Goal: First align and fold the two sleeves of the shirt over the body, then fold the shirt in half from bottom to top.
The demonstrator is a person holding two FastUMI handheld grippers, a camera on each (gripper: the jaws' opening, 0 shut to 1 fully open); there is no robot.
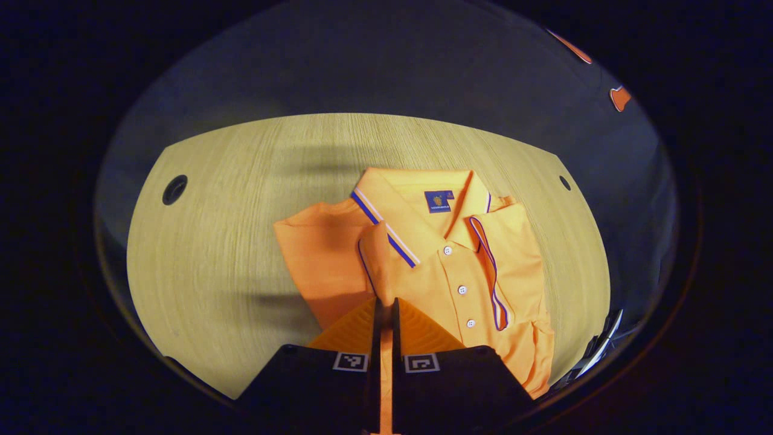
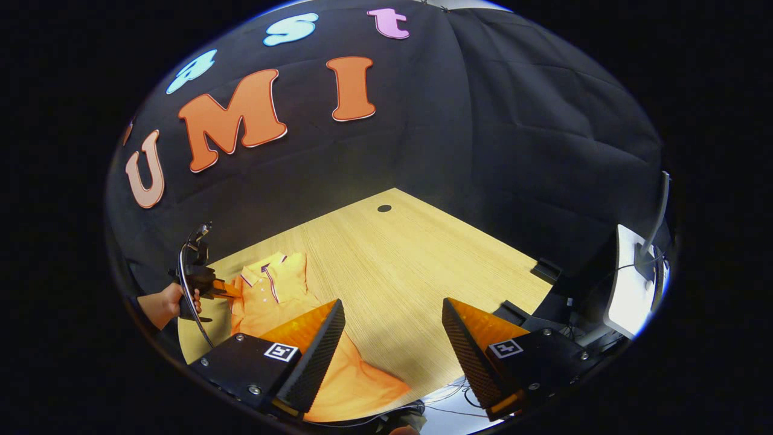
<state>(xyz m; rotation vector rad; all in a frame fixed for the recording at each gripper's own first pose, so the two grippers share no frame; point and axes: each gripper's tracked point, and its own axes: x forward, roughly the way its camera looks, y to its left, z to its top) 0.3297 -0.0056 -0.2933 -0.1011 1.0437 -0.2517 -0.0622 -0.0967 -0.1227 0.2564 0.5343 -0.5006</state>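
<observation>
In my left gripper view, the left gripper (image 1: 385,308) sits at 6 o'clock with its fingers pressed together on a fold of the orange shirt (image 1: 423,266). The shirt lies just ahead on the wooden worktop (image 1: 211,241), collar toward 12 o'clock, one sleeve (image 1: 320,254) spread out toward 9 o'clock and the other folded over the buttoned front.

In my right gripper view, the right gripper (image 2: 392,326) hangs above the worktop with its fingers well apart, holding nothing. The shirt's hem trails beneath its 7 o'clock finger. Farther off at 9 o'clock, a hand (image 2: 172,302) holds the left gripper against the shirt's edge.
</observation>
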